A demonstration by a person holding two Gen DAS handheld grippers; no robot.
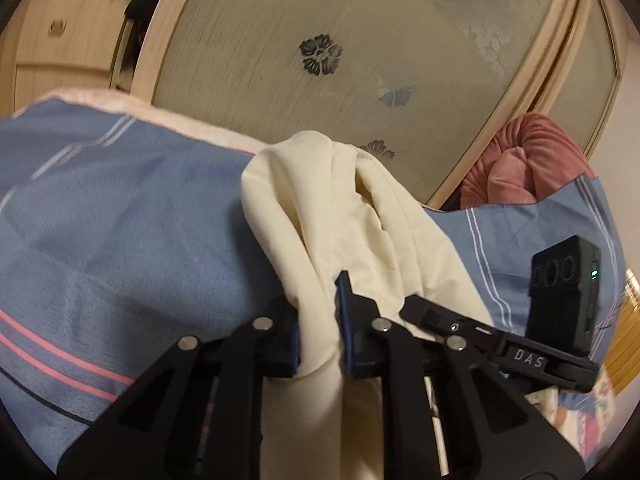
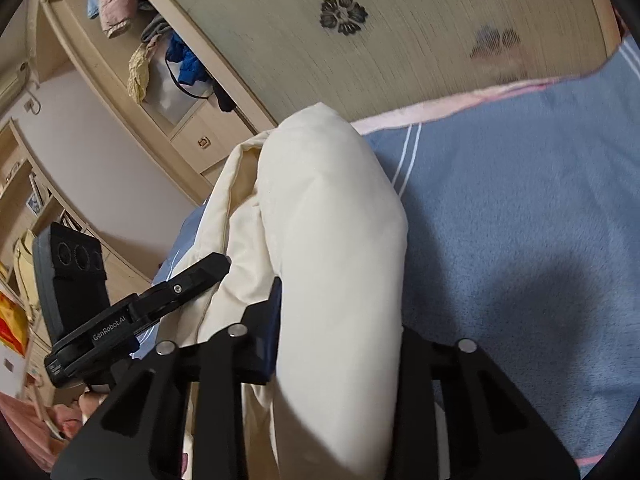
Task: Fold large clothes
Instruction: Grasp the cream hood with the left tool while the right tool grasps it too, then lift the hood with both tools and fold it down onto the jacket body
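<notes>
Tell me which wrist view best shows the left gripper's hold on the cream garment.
The left wrist view: the left gripper has both blue pads pinching a bunched fold of the cream garment. The right wrist view shows only the outside of that gripper's finger beside the cloth, not the pinch itself.

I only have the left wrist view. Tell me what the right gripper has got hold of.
Observer: The right gripper is clamped on a thick fold of the cream-coloured fabric garment.
Operator: Report what lies to its right.
Observer: Bare blue fleece blanket with a pink border.
Operator: Say what is behind it.
Observer: An open light-wood wardrobe compartment with crumpled clothes inside.
</notes>
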